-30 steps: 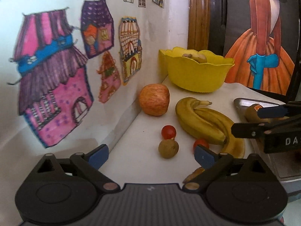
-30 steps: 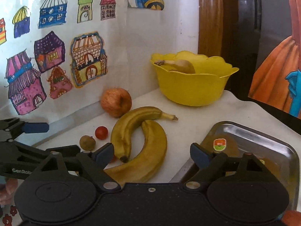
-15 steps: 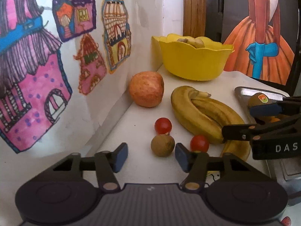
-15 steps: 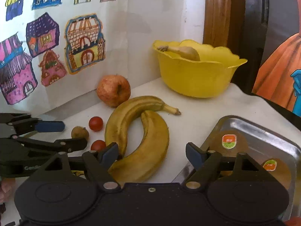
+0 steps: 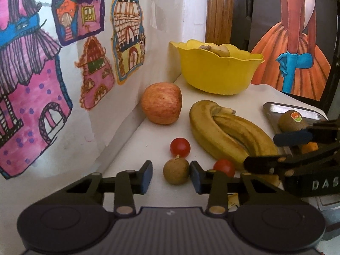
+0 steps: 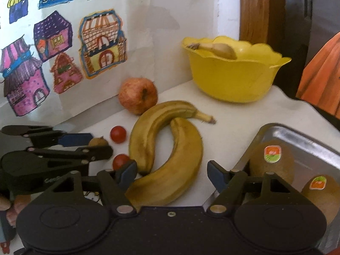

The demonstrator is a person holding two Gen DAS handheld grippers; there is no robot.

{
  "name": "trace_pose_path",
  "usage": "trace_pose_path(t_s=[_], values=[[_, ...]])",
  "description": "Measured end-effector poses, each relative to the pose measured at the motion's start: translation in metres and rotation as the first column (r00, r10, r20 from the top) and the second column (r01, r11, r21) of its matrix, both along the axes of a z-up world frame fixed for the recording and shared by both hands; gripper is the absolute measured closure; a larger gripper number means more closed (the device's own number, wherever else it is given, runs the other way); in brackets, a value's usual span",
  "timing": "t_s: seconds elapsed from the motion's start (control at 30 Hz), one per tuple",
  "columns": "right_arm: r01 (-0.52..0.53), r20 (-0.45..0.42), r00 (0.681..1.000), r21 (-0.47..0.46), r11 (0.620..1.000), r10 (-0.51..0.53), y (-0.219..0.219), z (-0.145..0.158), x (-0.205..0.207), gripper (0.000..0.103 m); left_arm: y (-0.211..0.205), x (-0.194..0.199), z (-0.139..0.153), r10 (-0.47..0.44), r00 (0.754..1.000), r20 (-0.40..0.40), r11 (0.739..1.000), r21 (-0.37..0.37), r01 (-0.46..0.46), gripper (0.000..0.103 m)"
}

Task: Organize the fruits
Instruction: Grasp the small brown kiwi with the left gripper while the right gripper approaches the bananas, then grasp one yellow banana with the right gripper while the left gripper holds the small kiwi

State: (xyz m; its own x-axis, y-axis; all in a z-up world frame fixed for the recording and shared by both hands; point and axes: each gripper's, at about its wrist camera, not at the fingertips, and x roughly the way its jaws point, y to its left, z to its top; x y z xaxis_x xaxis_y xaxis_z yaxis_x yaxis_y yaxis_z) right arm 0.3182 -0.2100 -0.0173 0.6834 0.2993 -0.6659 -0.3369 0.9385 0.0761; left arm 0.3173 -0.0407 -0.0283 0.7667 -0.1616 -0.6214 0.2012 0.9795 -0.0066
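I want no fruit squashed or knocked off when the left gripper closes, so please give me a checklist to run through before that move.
1. Small brown fruit sits between the left gripper fingers: ok.
2. Left fingers open wide enough: ok, gap shows on the left side.
3. Fruit centred: not ok, it lies against the right finger.
4. Cherry tomatoes outside the fingers: ok, though both lie close.
5. Right gripper clear of the left: ok; it is open over the bananas.
6. Room in the yellow bowl: cannot tell.

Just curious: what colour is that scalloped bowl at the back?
Yellow bowl, clearest in the right wrist view.
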Motion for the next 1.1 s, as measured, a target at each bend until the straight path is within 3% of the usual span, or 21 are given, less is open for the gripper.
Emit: trace_pose_path(t_s=[0.13,0.63,1.1], values=[[-0.004,0.001,1.0,-0.025,1.0,0.004,0.006,-0.001,0.002,0.028,0.002,0.001,0.0,-0.002,1.0,-0.004,1.0,-0.016,0.002,0.073],[-0.005,-0.032,0.999,-0.026,1.0,0.004,0.01,-0.001,-0.003,0.031,0.012,-0.012,0.006,0.004,0.999,-0.038,0.998,-0.059,-0.007,0.074],[-0.054,-0.085,0.995,-0.013,0.998,0.053,0.012,0.008,-0.051,0.034,0.023,-0.069,0.015,-0.01,0.997,-0.082,0.997,-0.074,0.004,0.074]])
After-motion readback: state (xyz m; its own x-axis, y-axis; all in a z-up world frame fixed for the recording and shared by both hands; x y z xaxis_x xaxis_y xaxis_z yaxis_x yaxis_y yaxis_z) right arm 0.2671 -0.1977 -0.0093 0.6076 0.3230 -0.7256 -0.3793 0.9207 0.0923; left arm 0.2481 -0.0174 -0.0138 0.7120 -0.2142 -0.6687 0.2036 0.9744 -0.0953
